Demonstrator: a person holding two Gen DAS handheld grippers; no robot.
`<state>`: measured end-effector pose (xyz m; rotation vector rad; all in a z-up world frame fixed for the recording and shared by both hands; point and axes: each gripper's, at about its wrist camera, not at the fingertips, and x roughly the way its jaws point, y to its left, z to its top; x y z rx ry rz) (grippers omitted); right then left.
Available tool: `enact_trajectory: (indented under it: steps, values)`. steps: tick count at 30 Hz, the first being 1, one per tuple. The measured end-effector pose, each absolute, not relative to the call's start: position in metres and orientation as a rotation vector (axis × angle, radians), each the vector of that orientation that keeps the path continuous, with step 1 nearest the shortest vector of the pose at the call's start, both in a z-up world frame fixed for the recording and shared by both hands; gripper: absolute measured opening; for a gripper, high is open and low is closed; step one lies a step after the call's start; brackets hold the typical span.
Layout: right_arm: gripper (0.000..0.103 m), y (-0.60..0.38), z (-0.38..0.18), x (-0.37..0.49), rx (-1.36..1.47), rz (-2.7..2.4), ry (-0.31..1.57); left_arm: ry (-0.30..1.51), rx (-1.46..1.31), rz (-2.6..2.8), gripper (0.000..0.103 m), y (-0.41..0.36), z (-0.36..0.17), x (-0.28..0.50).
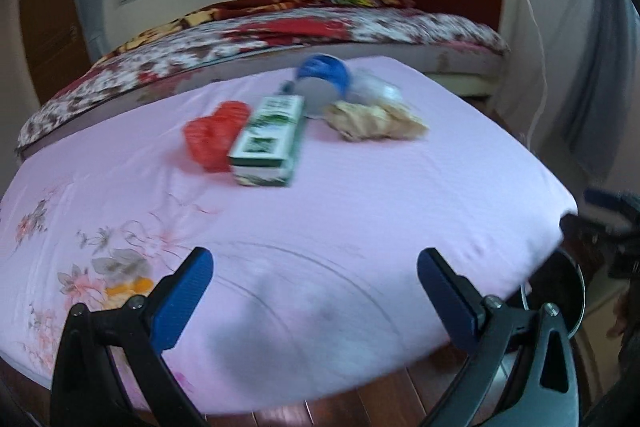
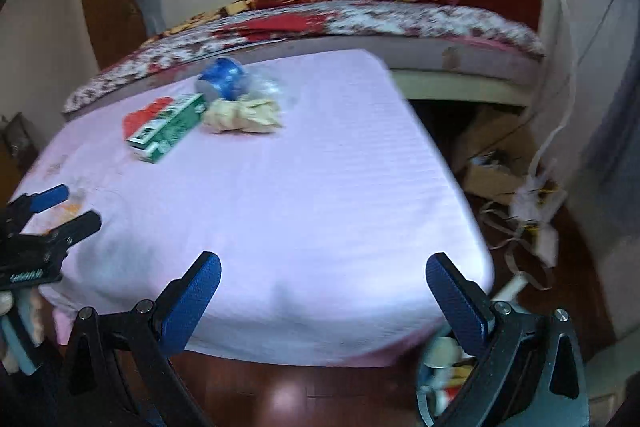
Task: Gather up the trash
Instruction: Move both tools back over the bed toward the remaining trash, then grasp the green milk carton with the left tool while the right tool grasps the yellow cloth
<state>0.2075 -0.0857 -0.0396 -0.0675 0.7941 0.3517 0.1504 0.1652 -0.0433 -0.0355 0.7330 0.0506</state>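
Observation:
Trash lies in a cluster on the far part of a pink sheet (image 1: 360, 211): a red plastic bag (image 1: 208, 139), a green-and-white box (image 1: 268, 143), a blue-and-white cup (image 1: 324, 79) on its side, clear plastic (image 1: 376, 89) and crumpled beige paper (image 1: 376, 121). My left gripper (image 1: 314, 267) hangs open over the near edge, well short of them. The right wrist view shows the same box (image 2: 168, 131), cup (image 2: 224, 79), paper (image 2: 240, 117) and red bag (image 2: 144, 117). My right gripper (image 2: 324, 267) is open and empty above the sheet's near corner.
A round bin (image 2: 444, 379) holding some rubbish stands on the wooden floor below the near right corner. A bed (image 1: 360, 27) with a patterned blanket lies behind. Cardboard boxes (image 2: 488, 163) and a white cable (image 2: 536, 203) clutter the floor at right.

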Motion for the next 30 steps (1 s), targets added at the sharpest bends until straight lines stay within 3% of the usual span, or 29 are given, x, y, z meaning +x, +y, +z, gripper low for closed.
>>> enact_trajectory:
  steps: [7,18,24,27,30]
  values:
    - [0.103,-0.044,-0.044,0.250,-0.107,0.354,0.815,0.723,-0.092,0.080,0.101,0.206,-0.050,0.191]
    - [0.102,0.032,-0.047,0.332,-0.187,0.429,0.787,0.753,-0.088,0.056,0.096,0.208,-0.072,0.252]
    - [0.092,0.067,-0.058,0.365,-0.215,0.454,0.816,0.765,-0.095,0.045,0.091,0.208,-0.072,0.268]
    - [0.075,0.078,-0.069,0.380,-0.210,0.460,0.867,0.785,-0.093,0.031,0.084,0.207,-0.073,0.275]
    - [0.069,0.079,-0.075,0.382,-0.196,0.465,0.883,0.811,-0.099,0.018,0.074,0.206,-0.076,0.279]
